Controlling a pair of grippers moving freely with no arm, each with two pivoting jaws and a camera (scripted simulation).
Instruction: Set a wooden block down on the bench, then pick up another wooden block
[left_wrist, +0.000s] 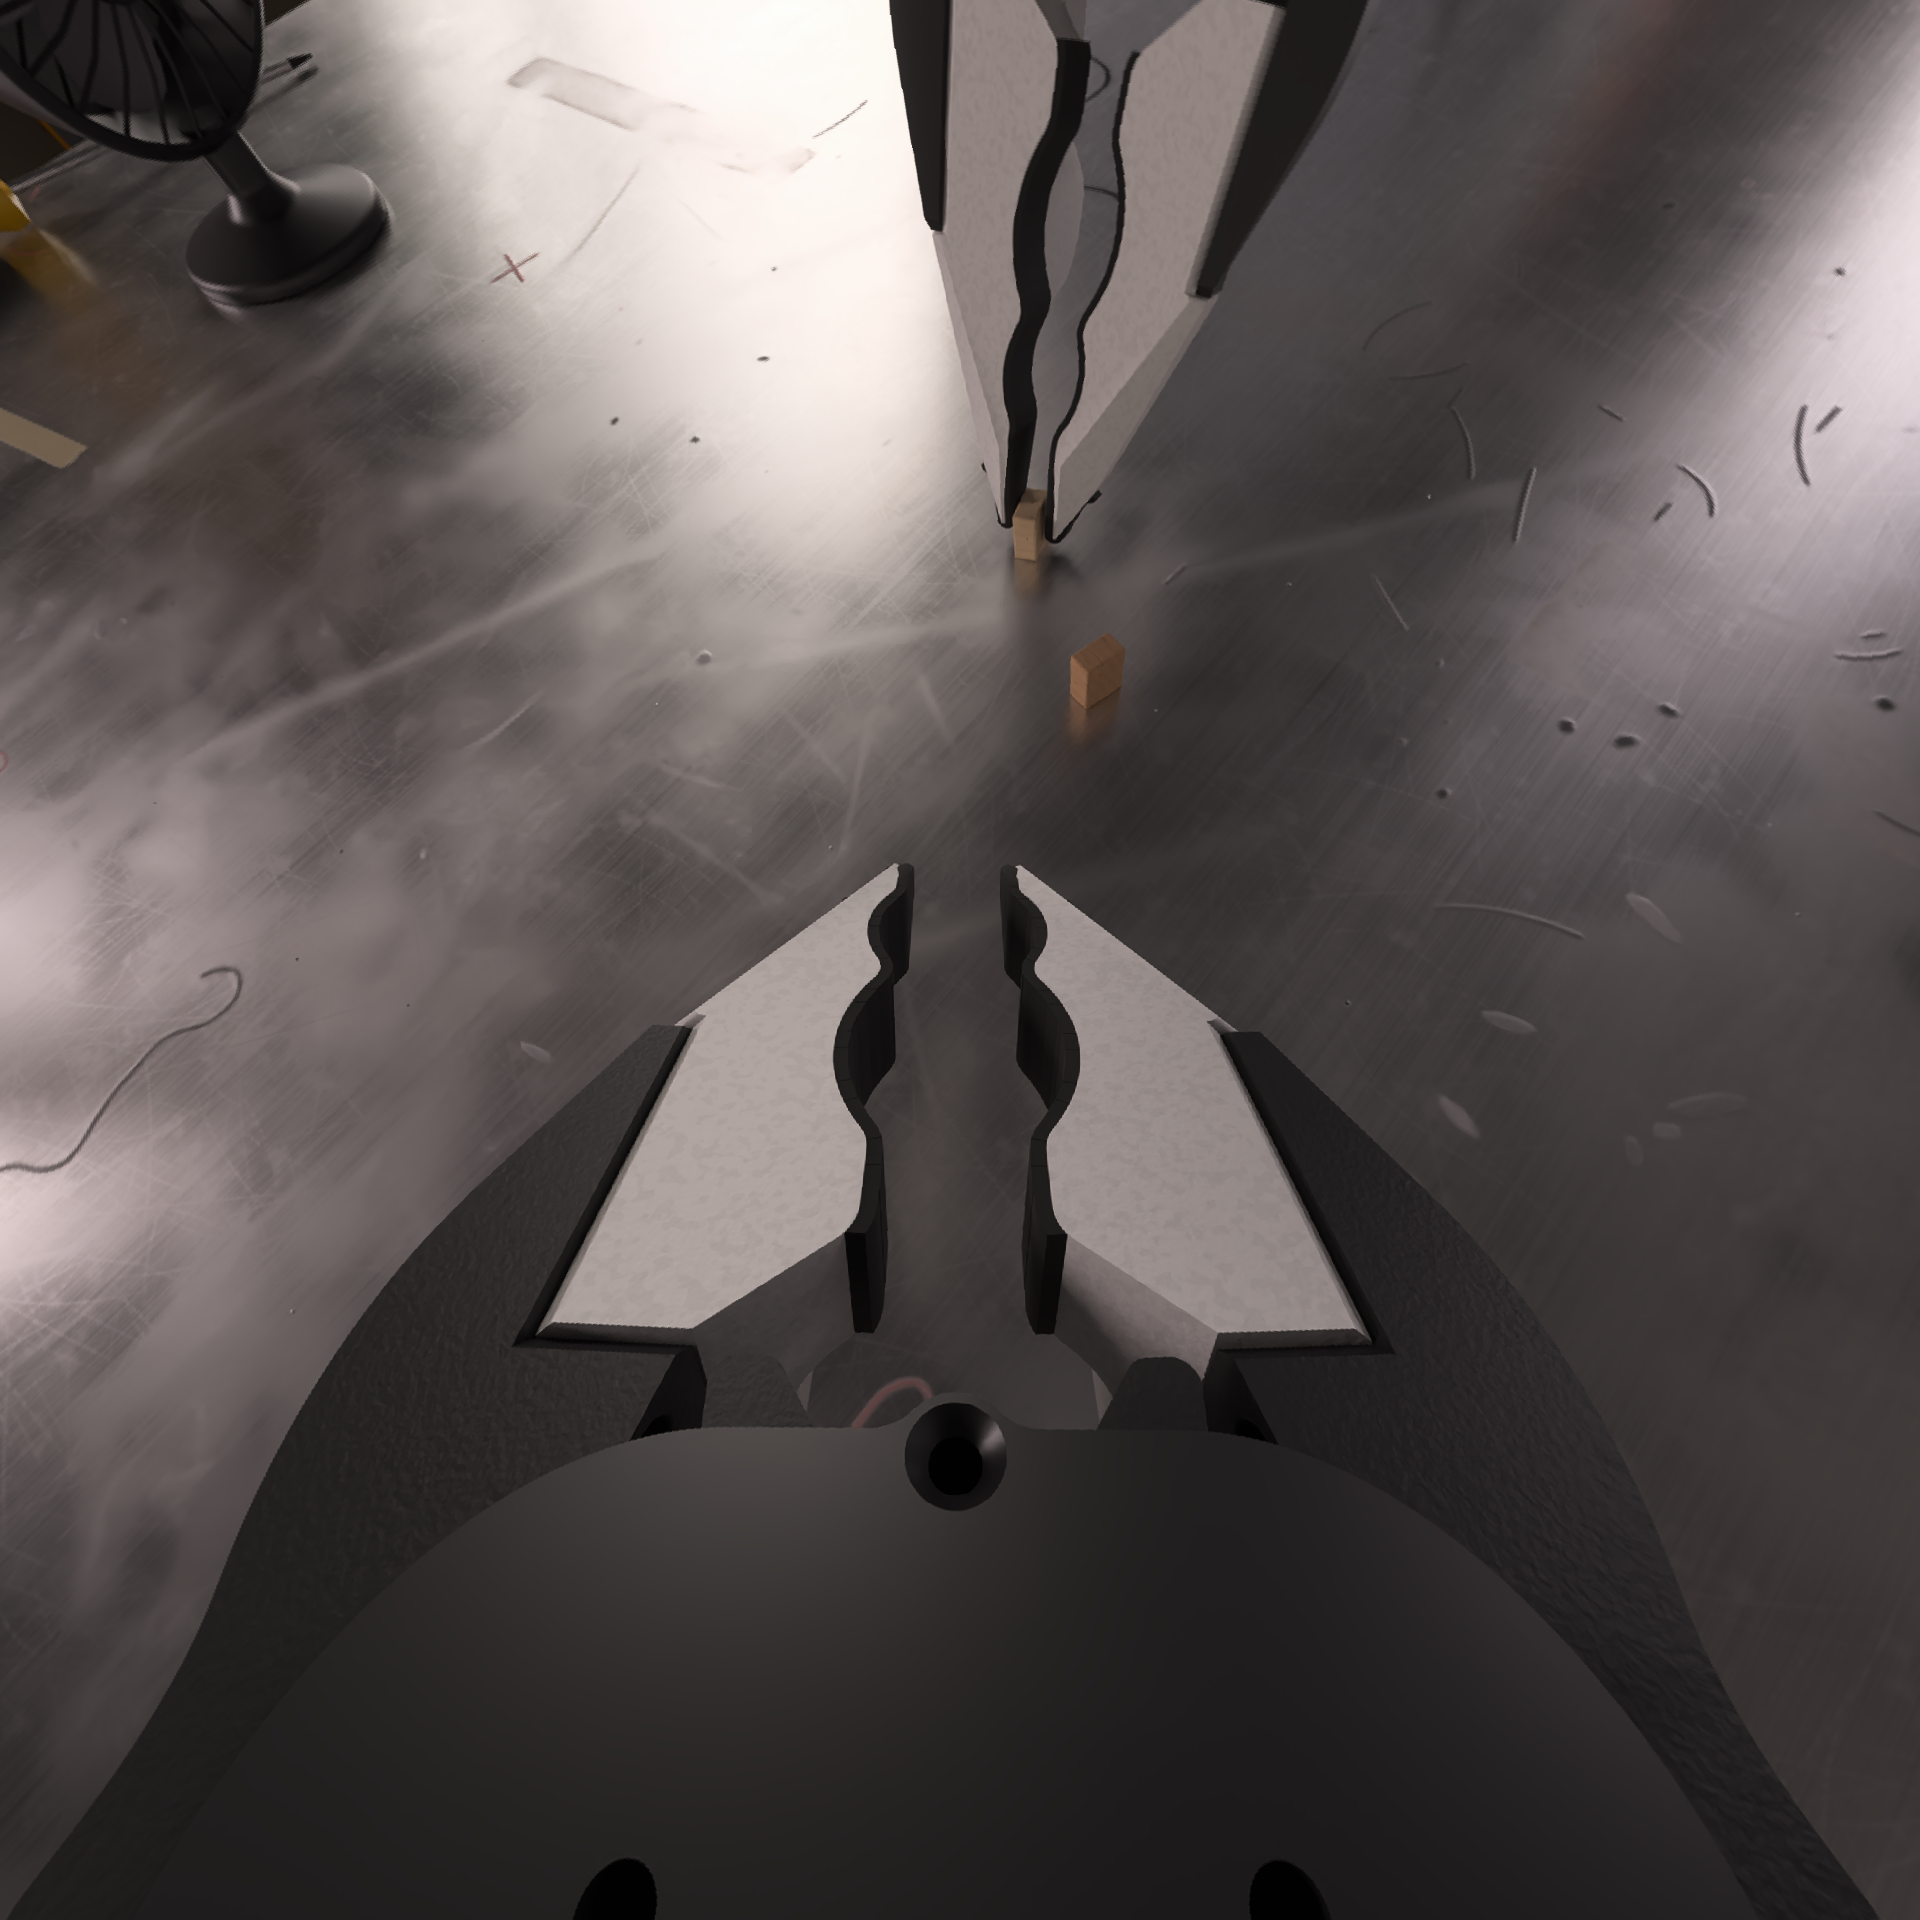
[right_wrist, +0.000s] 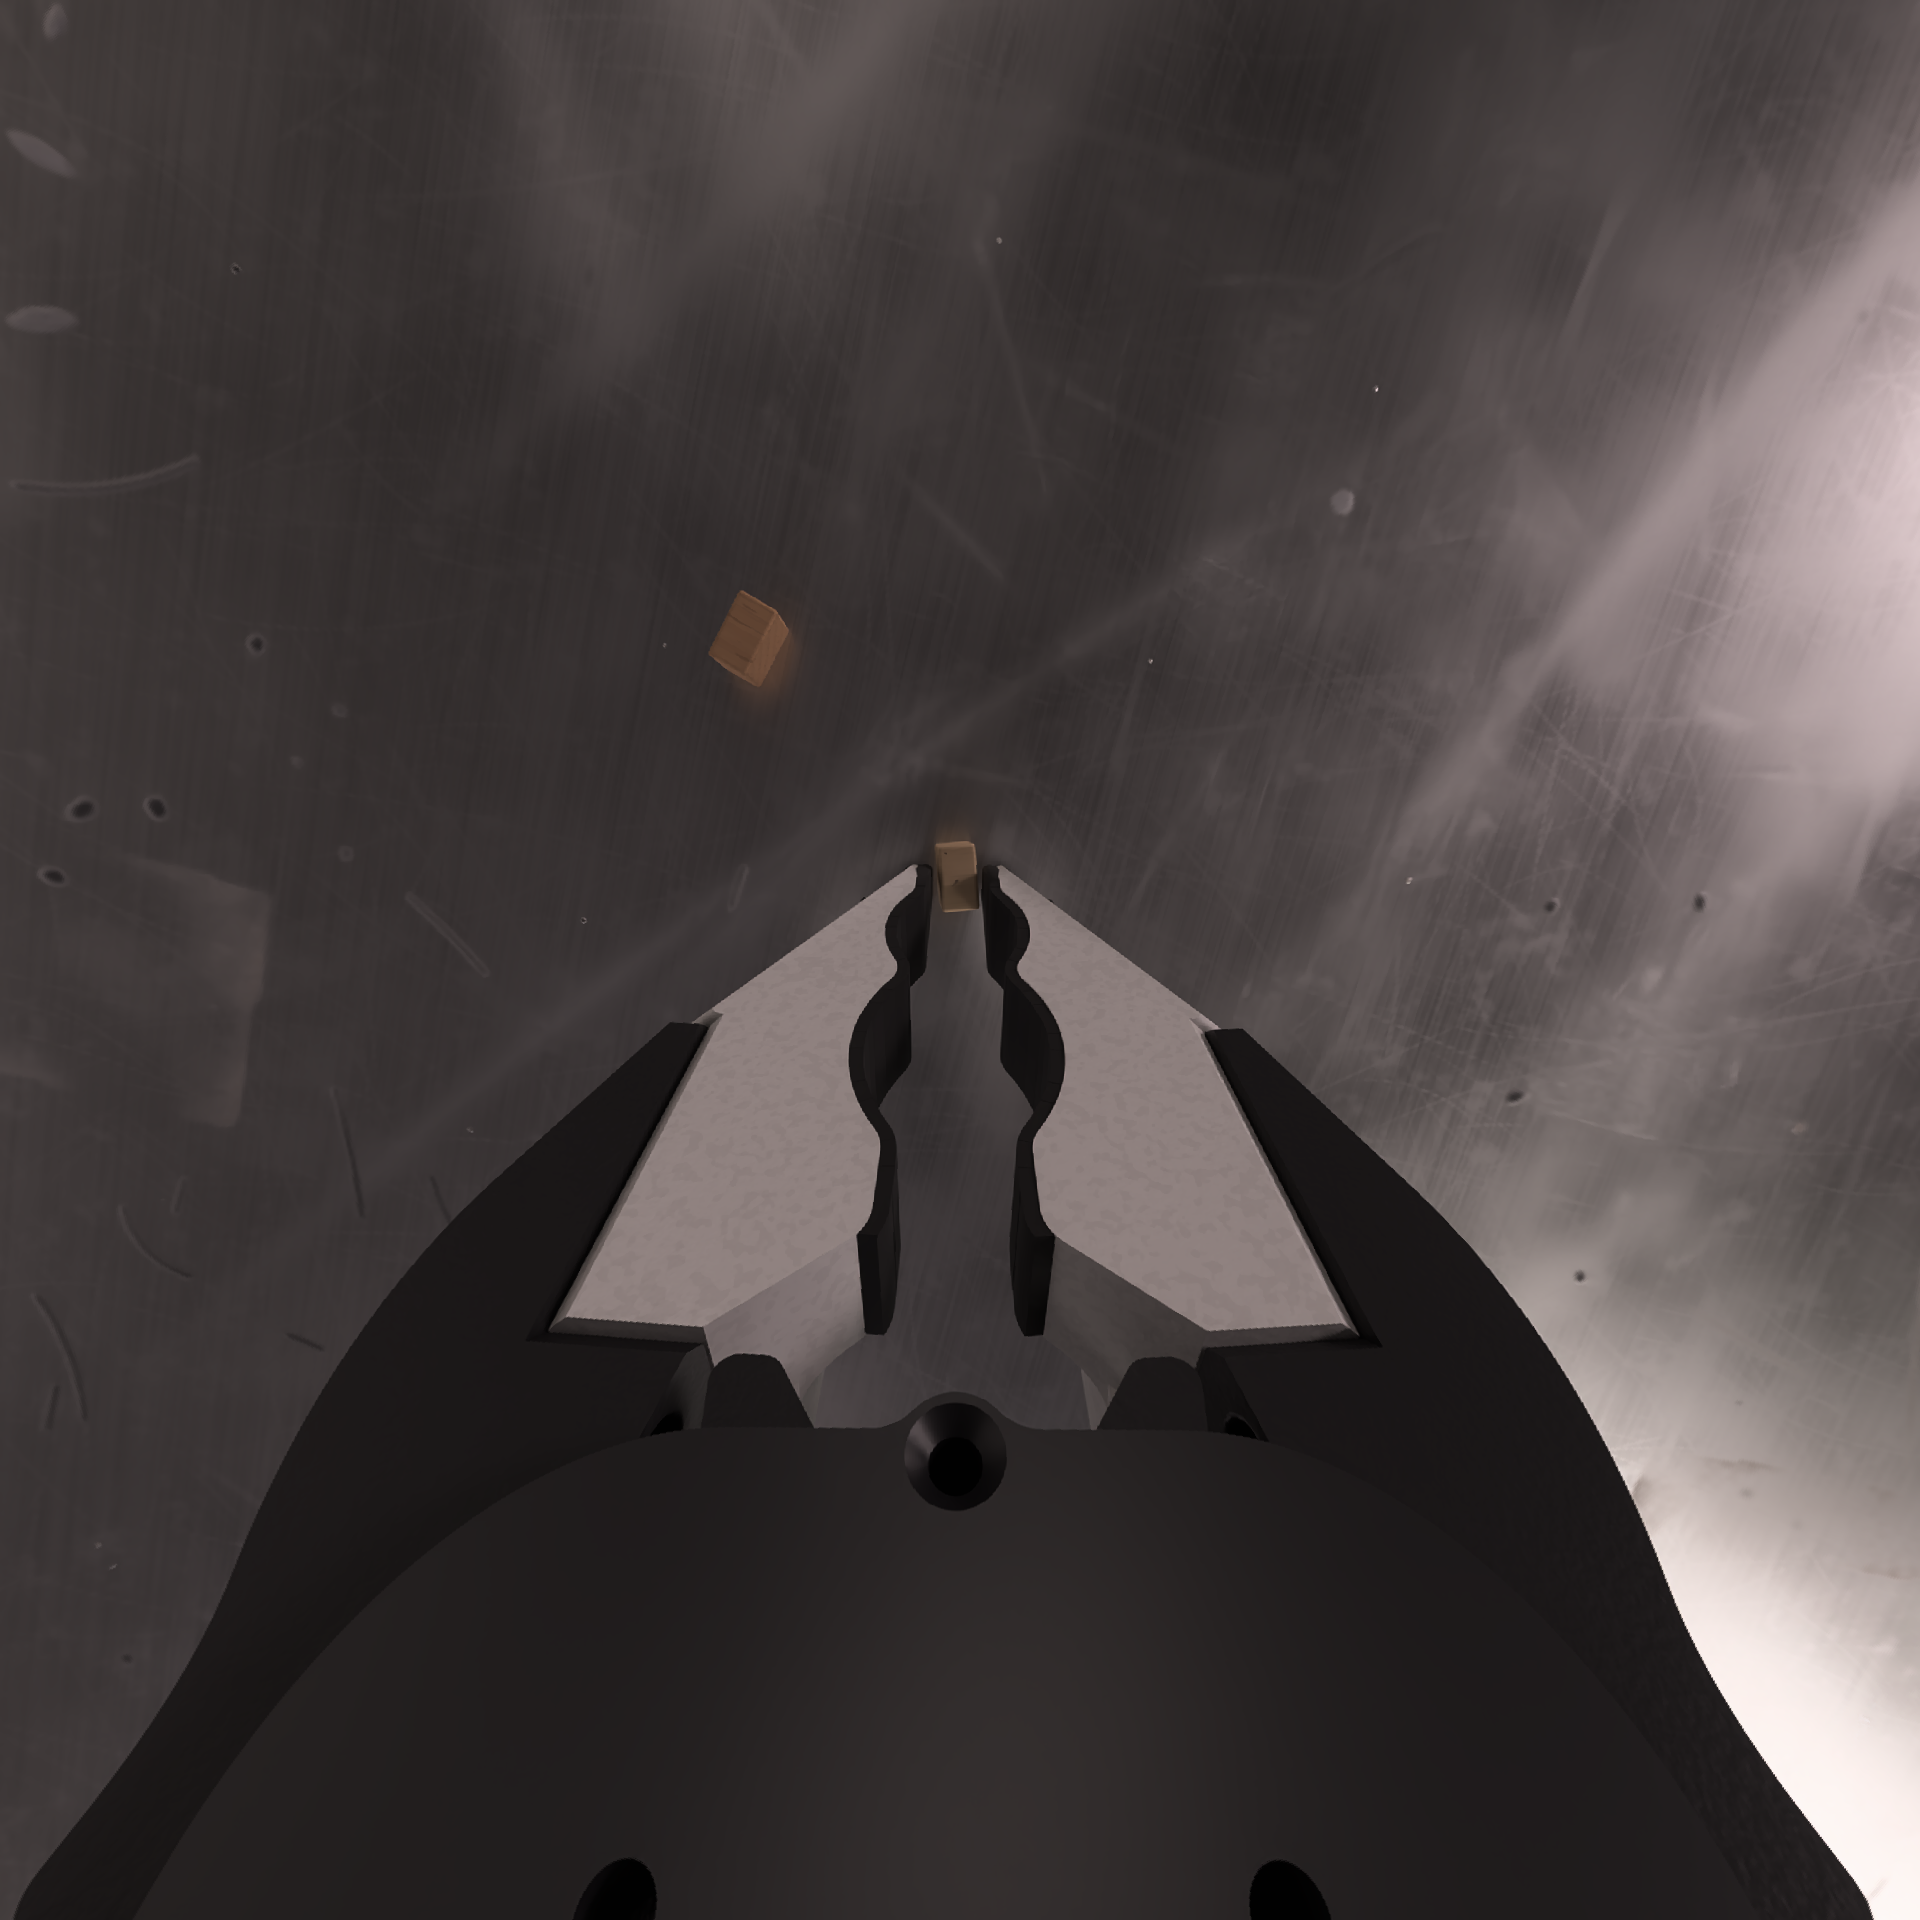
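Observation:
My right gripper (right_wrist: 957, 883) points down at the scratched metal bench (right_wrist: 1351, 727) and is shut on a small wooden block (right_wrist: 956, 876) held between its tips. In the left wrist view this gripper (left_wrist: 1029, 520) hangs from above, and the held block (left_wrist: 1027, 538) reaches down to the bench surface (left_wrist: 520, 727). A second wooden block (left_wrist: 1096, 670) lies free on the bench just in front of it; it also shows in the right wrist view (right_wrist: 750, 638). My left gripper (left_wrist: 957, 883) is open and empty, hovering short of the free block.
A black desk fan on a round base (left_wrist: 286, 234) stands at the far left, with a yellow object (left_wrist: 16, 208) beside it. Metal shavings (left_wrist: 1704, 488) and small holes dot the bench to the right. A tape patch (right_wrist: 197, 997) lies on the bench in the right wrist view.

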